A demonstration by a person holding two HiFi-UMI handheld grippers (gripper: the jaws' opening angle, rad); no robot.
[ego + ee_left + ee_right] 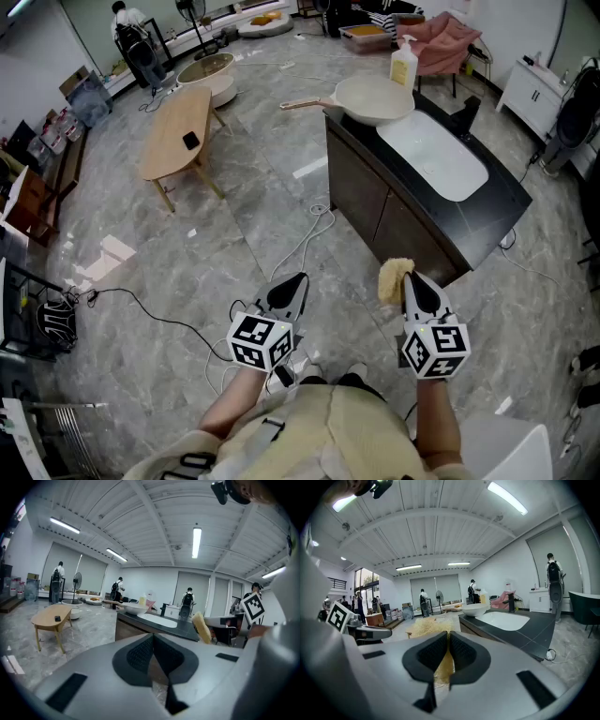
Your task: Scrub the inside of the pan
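Cream pan (373,98) on counter (506,195); right gripper (412,279) clamps yellow scrubber (393,277); left gripper (298,281) closed.

A wooden table (178,141) stands on grey marble floor (267,202) near a dark counter (370,199)

Grey left gripper (296,281) and right gripper (412,278) bear black-and-white marker cubes (260,340); cream top (309,431)
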